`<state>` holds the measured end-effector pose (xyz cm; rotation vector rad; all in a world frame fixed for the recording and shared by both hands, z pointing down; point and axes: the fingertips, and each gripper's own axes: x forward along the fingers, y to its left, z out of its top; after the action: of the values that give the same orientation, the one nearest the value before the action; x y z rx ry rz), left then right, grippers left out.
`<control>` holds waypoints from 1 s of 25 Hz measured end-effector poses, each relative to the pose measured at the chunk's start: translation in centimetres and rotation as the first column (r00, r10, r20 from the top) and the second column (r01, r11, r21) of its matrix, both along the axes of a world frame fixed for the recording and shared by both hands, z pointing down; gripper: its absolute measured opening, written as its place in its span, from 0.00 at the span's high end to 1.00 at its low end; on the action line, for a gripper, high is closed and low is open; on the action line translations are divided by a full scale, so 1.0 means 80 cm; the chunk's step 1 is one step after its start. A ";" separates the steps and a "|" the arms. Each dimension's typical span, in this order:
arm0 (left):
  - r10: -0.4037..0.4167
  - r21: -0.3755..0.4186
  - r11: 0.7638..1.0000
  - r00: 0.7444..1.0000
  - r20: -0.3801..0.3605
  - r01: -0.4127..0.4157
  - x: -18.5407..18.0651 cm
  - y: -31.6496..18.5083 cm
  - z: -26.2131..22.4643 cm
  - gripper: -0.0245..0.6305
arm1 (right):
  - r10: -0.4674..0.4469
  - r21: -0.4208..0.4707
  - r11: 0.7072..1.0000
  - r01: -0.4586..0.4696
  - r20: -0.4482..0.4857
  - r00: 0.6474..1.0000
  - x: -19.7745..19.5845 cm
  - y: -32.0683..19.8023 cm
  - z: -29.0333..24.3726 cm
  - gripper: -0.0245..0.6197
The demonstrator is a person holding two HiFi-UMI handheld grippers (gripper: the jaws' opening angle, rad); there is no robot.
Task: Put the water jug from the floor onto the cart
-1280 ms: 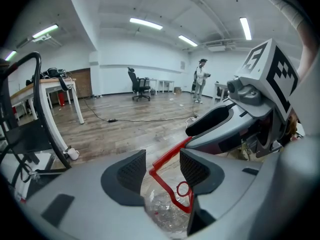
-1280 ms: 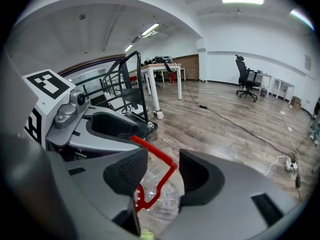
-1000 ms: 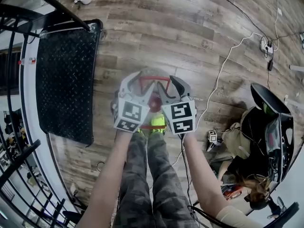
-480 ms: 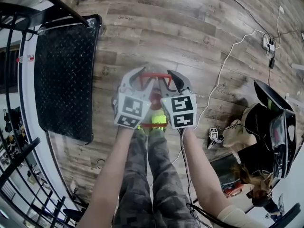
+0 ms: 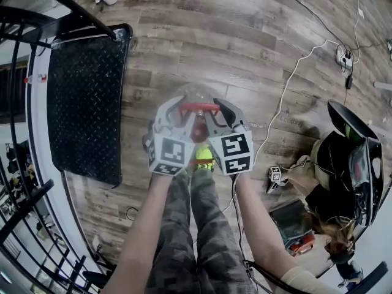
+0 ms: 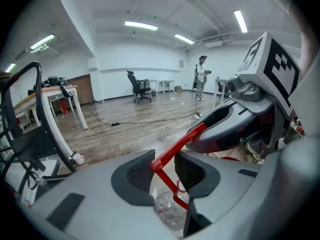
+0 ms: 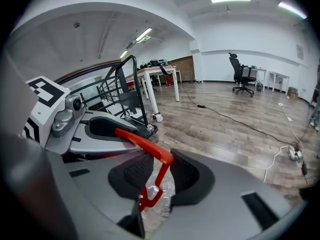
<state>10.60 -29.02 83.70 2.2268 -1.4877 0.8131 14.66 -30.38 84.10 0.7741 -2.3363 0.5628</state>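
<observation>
A clear water jug (image 5: 185, 94) with a red handle (image 5: 199, 107) stands on the wood floor in front of my feet. Both grippers reach down onto that handle from either side. My left gripper (image 5: 181, 113) (image 6: 164, 170) has just been closing. The handle's corner (image 6: 159, 163) lies between its pads, against one, with a slit left at the other. My right gripper (image 5: 215, 111) (image 7: 161, 170) has also just been closing, and its pads sit tight on the handle's other corner (image 7: 164, 158). The cart's black tread-plate deck (image 5: 86, 103) lies at the left, close to the jug.
The cart's black tube frame (image 7: 125, 94) rises at the left. White cables and a power strip (image 5: 343, 59) cross the floor to the right. A person sits low at the right edge (image 5: 331, 188). A small marker cube (image 5: 274, 175) lies on the floor.
Both pairs of jaws have narrowed around the red handle. The hands have stayed almost in place over the jug.
</observation>
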 end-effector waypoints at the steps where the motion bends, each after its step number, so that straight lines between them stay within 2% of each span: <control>1: 0.001 0.007 1.000 1.000 0.005 -0.001 -0.001 -0.001 -0.004 0.77 | 0.001 0.004 1.000 -0.001 0.004 1.000 -0.001 0.000 -0.003 0.80; 12: -0.008 0.090 0.996 0.997 0.071 0.002 -0.012 -0.021 -0.072 0.78 | -0.005 0.083 0.997 0.001 0.042 0.999 -0.010 -0.021 -0.072 0.80; 20: -0.025 0.162 0.987 0.994 0.107 0.007 -0.024 -0.050 -0.187 0.79 | -0.011 0.143 0.990 -0.002 0.091 0.996 -0.022 -0.048 -0.186 0.80; 25: -0.043 0.183 0.983 0.991 0.130 0.019 -0.024 -0.038 -0.247 0.80 | -0.026 0.167 0.986 0.007 0.111 0.993 -0.020 -0.038 -0.249 0.81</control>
<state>8.67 -32.08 63.96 2.3109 -1.7177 0.8637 13.08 -33.45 64.18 0.8163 -2.5170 0.4173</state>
